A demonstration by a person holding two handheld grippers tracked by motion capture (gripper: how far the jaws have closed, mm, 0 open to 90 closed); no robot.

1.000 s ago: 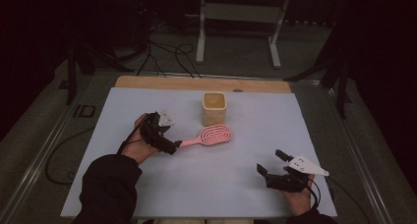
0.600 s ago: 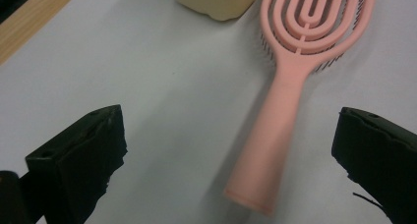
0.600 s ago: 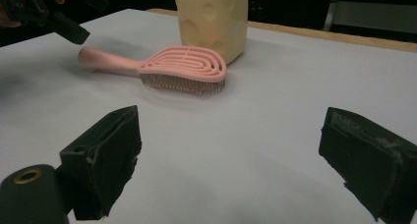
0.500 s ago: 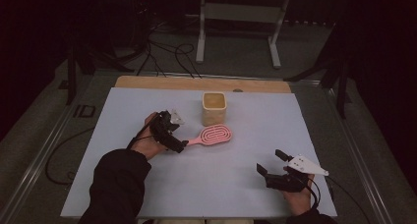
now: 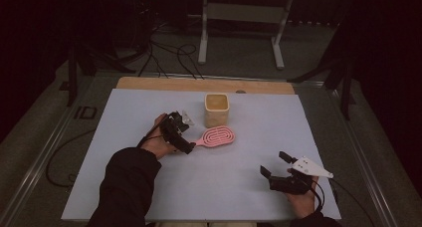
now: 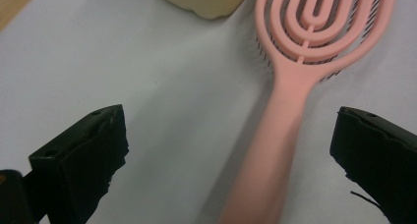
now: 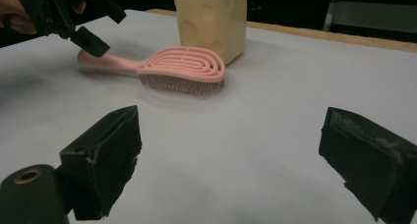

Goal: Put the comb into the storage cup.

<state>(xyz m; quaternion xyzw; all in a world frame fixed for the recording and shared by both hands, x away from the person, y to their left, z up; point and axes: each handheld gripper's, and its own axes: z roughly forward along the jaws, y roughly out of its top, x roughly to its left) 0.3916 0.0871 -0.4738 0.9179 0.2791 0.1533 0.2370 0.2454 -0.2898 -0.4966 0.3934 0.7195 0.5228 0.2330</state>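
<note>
High view: pink brush [image 5: 217, 136] lies flat on the white mat [image 5: 124, 112], head just beside the cream cup [image 5: 217, 109], handle pointing toward the left gripper [image 5: 185, 146]. That gripper sits at the handle end; from above its jaw spacing is hard to read.

Left gripper view settles it: jaws wide apart, brush handle [image 6: 275, 150] running up between them, nearer the one on the view's right, touching neither. Nothing held. Brush head cut off at the top edge, bristles showing as dark lines through the slots. Only the cup's bottom corner [image 6: 206, 0] enters the frame.

Right gripper view: brush [image 7: 177, 67] seen side-on, bristles down on the mat, head close against the cup [image 7: 211, 20]; whether they touch I cannot tell. Left gripper [image 7: 91, 42] hangs over the handle end and hides its tip. Cup top is cut off.

Right gripper [image 5: 276, 163] rests near the mat's front right corner, well apart from the brush, jaws wide, empty.

Around: wooden strip [image 5: 149, 82] along the mat's far edge, cables [image 5: 169, 53] and a metal stand [image 5: 239, 18] on the dark floor beyond.
</note>
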